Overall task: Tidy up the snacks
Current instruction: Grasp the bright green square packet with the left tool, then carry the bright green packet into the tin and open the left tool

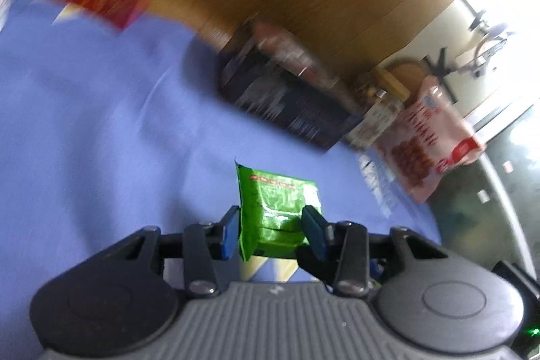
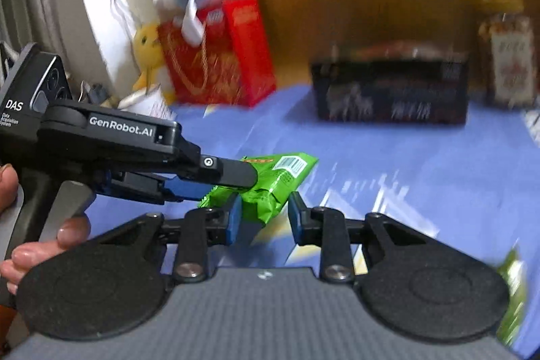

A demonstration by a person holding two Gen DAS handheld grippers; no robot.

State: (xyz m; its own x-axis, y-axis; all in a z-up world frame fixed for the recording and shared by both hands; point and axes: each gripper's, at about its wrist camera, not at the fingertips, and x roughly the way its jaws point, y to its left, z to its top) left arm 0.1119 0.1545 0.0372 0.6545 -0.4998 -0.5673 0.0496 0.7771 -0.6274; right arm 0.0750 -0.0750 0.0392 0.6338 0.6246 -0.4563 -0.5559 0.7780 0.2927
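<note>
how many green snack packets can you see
2: one green packet sits between both hand-held grippers above the blue cloth; another green packet lies at the right edge. More may be hidden.

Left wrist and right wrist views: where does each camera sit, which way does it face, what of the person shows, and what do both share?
Left wrist: sits on the left tool, looking along its fingers over the blue cloth toward a dark box; the green packet sits between its pads; no hand shows.
Right wrist: sits on the right tool, facing the same box and a red bag; the left tool and a hand show.
Shared: packet, box, cloth.
</note>
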